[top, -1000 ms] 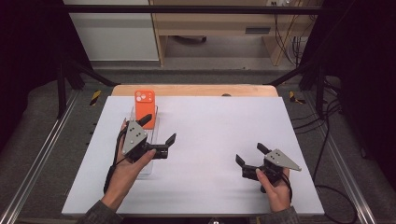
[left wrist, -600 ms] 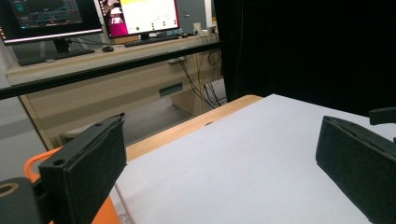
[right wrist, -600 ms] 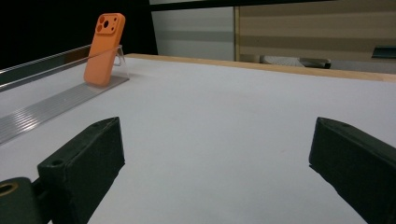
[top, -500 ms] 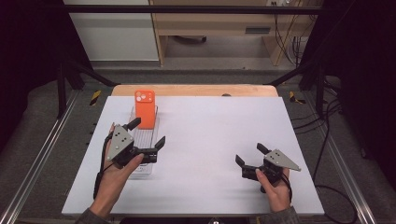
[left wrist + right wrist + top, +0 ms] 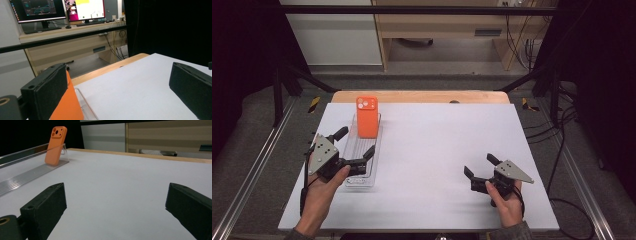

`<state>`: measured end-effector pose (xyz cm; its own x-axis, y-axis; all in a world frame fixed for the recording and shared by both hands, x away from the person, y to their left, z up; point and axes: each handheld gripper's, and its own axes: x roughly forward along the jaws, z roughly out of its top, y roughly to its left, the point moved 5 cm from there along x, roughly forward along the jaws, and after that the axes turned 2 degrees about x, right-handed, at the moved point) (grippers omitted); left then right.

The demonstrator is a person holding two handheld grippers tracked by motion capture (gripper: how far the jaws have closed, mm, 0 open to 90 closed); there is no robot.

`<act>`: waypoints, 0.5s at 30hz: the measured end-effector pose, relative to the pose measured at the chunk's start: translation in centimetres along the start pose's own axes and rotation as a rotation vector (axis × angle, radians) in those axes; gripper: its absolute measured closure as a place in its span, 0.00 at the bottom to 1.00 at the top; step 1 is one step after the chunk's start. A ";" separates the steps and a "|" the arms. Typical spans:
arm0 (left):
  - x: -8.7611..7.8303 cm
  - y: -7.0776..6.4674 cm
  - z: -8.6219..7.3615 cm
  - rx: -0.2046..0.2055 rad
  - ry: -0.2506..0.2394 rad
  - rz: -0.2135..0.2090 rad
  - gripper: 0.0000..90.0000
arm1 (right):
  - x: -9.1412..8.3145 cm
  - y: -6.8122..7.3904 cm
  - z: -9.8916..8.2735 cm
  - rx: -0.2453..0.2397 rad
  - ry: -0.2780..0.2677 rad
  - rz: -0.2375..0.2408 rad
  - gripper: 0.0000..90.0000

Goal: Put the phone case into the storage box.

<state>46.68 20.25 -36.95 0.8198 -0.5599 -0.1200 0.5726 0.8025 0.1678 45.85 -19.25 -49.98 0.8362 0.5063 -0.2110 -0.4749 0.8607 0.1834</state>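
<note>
- Your left claw (image 5: 356, 144) — jaws wide apart, nothing between them. It sits over the near half of the clear stand (image 5: 362, 165), at the left side of the white worktop (image 5: 437, 150).
- From the left gripper view, the orange phone case (image 5: 66, 105) shows just behind the left-hand jaw, with the stand's clear edge beside it. Can't tell whether the jaw touches the case.
- In the high view the orange phone case leans upright at the far end of the stand, camera cutouts at the top, just beyond your left claw's far jaw.
- Your right claw (image 5: 479, 167) — jaws also wide apart, holding nothing. It's low over the worktop at the near right, well apart from the stand.
- The right gripper view looks across bare worktop between its jaws; the case shows far off at upper left, propped against the stand's clear back wall.
- Beyond the worktop's far edge: a wooden strip (image 5: 422, 96), then a desk with monitors (image 5: 57, 8).
</note>
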 end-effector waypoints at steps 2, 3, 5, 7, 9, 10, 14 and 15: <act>-0.2 0.3 -0.1 -0.005 -0.003 0.005 0.02 | 0.0 0.0 0.0 -0.001 0.000 0.000 0.04; -0.4 0.4 -0.2 -0.005 -0.004 0.006 0.02 | 0.0 0.0 0.0 -0.001 0.001 -0.001 0.04; -0.6 0.7 -0.4 -0.005 -0.007 0.009 0.02 | 0.0 0.0 0.0 -0.002 0.001 0.000 0.04; -0.8 0.9 -0.6 -0.007 -0.009 0.013 0.02 | 0.0 0.0 0.0 -0.001 0.001 -0.001 0.04; -1.0 1.2 -0.8 -0.011 -0.014 0.017 0.02 | 0.0 0.0 0.0 -0.003 0.001 -0.001 0.04; -1.1 1.3 -1.0 -0.013 -0.014 0.018 0.02 | 0.0 0.0 0.0 -0.003 0.002 -0.001 0.04; -1.6 1.7 -1.5 -0.022 -0.022 0.031 0.02 | 0.0 0.0 0.0 -0.003 0.003 -0.002 0.04; -1.7 1.8 -1.7 -0.024 -0.023 0.033 0.02 | 0.0 0.0 0.0 -0.003 0.003 -0.002 0.04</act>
<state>46.36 23.00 -38.11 0.8380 -0.5377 -0.0924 0.5456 0.8250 0.1472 45.86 -19.26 -50.02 0.8363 0.5048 -0.2139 -0.4741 0.8619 0.1801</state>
